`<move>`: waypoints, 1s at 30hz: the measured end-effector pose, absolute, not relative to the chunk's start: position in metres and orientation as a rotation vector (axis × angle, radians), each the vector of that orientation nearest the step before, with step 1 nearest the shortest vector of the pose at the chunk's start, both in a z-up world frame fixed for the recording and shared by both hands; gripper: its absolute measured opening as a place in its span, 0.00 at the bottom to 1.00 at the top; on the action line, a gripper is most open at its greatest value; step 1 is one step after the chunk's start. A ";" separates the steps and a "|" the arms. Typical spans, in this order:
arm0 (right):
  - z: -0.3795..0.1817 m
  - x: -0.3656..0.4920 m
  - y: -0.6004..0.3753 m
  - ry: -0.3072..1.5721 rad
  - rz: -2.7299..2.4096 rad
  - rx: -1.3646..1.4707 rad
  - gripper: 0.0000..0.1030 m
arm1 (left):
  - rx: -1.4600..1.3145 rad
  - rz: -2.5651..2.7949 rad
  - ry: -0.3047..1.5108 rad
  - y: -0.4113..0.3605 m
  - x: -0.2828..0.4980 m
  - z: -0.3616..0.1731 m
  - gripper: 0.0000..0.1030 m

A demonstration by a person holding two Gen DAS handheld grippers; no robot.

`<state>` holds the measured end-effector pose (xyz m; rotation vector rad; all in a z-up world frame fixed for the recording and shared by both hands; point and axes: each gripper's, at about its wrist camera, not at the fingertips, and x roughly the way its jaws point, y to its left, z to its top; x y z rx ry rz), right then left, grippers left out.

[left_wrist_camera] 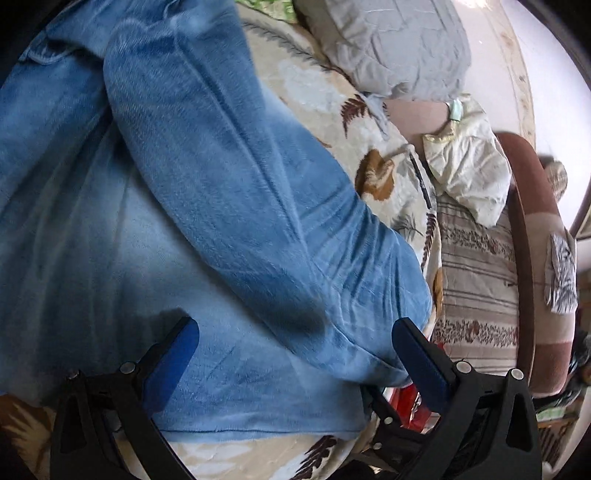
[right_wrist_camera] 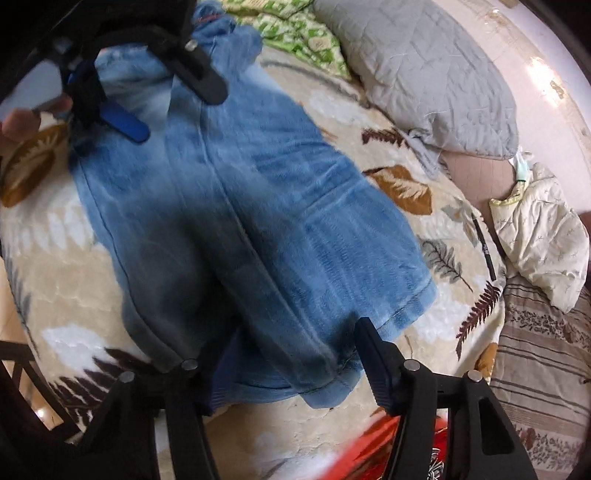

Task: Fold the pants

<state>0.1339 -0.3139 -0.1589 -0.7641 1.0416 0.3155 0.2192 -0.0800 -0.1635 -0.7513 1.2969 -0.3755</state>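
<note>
Blue denim pants (left_wrist_camera: 221,184) lie spread on a leaf-patterned blanket (left_wrist_camera: 317,85); one leg is creased over the other. My left gripper (left_wrist_camera: 295,332) stands open just above the denim near a hem, its blue pads wide apart. In the right wrist view the pants (right_wrist_camera: 258,203) run from the top left to the leg hems at the bottom. My right gripper (right_wrist_camera: 295,350) straddles those hems with denim between its fingers, and the pads look apart from the cloth. The left gripper (right_wrist_camera: 181,112) shows open over the far end of the pants, with a person's hand (right_wrist_camera: 14,125) behind it.
A grey quilted pillow (right_wrist_camera: 436,74) and a green patterned cloth (right_wrist_camera: 303,33) lie past the pants. A cream cloth (right_wrist_camera: 546,236) and a dark pen (right_wrist_camera: 485,247) sit at the right, over a striped sheet (right_wrist_camera: 546,362). Something red (right_wrist_camera: 369,443) lies under my right gripper.
</note>
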 end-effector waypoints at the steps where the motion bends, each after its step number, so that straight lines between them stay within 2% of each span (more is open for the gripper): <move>1: -0.162 0.133 -0.313 1.043 0.317 -0.777 0.61 | -0.765 -0.373 1.297 -0.079 0.221 -0.165 1.00; 4: -0.169 0.132 -0.311 1.044 0.305 -0.807 0.59 | -0.797 -0.377 1.294 -0.075 0.224 -0.168 0.98; 5: -0.170 0.133 -0.311 1.046 0.302 -0.802 0.51 | -0.802 -0.379 1.294 -0.074 0.224 -0.168 0.89; 6: -0.170 0.136 -0.313 1.054 0.298 -0.780 0.46 | -0.805 -0.383 1.294 -0.073 0.225 -0.168 0.77; 7: -0.169 0.137 -0.314 1.056 0.297 -0.761 0.41 | -0.804 -0.392 1.304 -0.073 0.226 -0.168 0.71; 9: -0.167 0.137 -0.315 1.054 0.289 -0.743 0.35 | -0.803 -0.405 1.319 -0.074 0.224 -0.169 0.52; 13: -0.156 0.133 -0.313 1.030 0.282 -0.730 0.21 | -0.796 -0.428 1.306 -0.071 0.216 -0.158 0.45; 15: -0.147 0.131 -0.314 1.009 0.277 -0.724 0.17 | -0.760 -0.443 1.275 -0.071 0.217 -0.147 0.24; 17: -0.138 0.133 -0.316 1.005 0.277 -0.705 0.14 | -0.746 -0.455 1.246 -0.070 0.221 -0.137 0.09; 20: -0.122 0.136 -0.319 0.987 0.274 -0.674 0.12 | -0.738 -0.498 1.205 -0.070 0.230 -0.122 0.04; 30: -0.044 0.202 -0.345 0.919 0.204 -0.556 0.10 | -0.712 -0.579 1.052 -0.086 0.298 -0.053 0.03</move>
